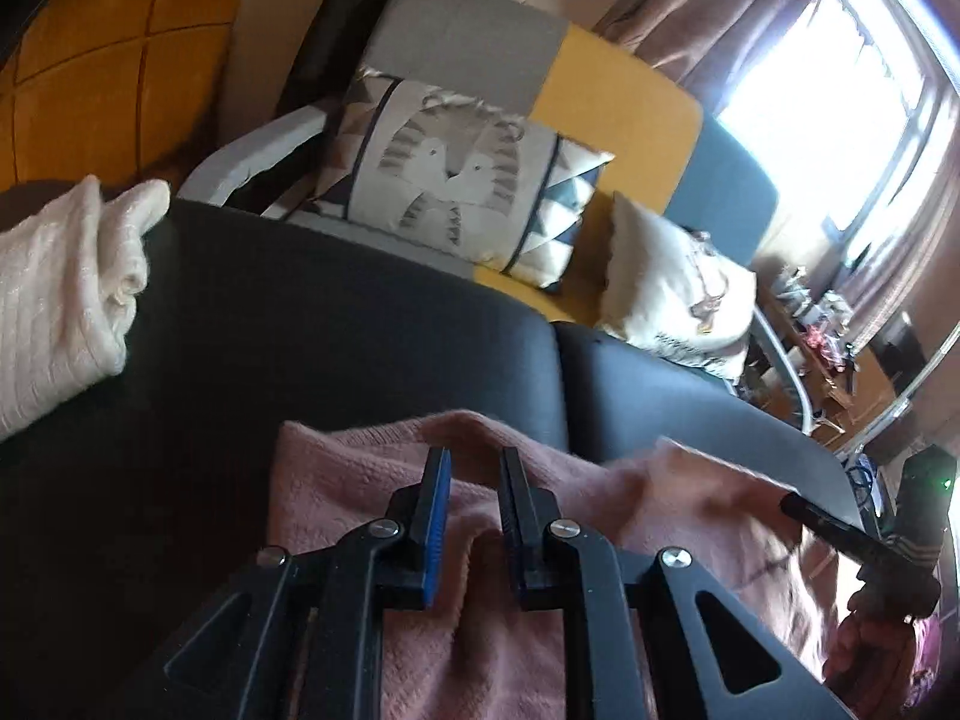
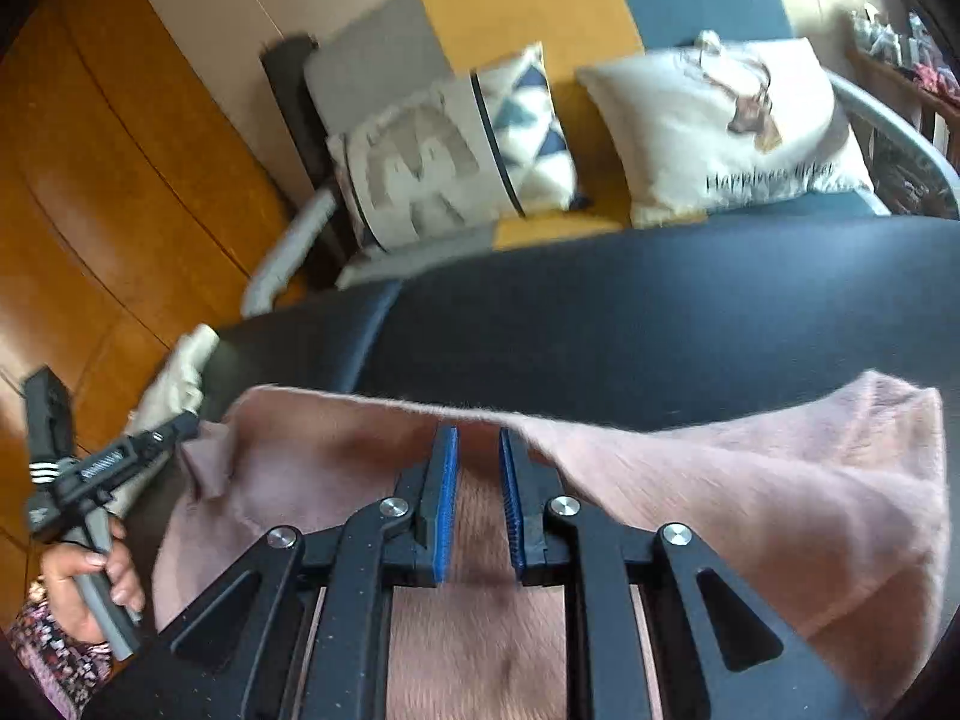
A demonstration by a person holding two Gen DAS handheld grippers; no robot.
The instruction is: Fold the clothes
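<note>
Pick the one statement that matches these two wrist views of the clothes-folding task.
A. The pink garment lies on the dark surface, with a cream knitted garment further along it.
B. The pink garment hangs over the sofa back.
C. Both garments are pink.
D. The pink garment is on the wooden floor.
A: the pink garment lies spread on the dark surface, and the cream knitted garment sits apart at its far left.

The right gripper (image 2: 478, 450) hangs over a pink sweater (image 2: 750, 480) spread on a dark table (image 2: 660, 312), its blue-padded jaws apart with only fabric beneath them. At the left edge a hand (image 2: 90, 582) holds the left gripper (image 2: 186, 423) (its jaws cannot be made out). Two cushions (image 2: 456, 144) lean on a sofa (image 2: 528, 6) behind.
</note>
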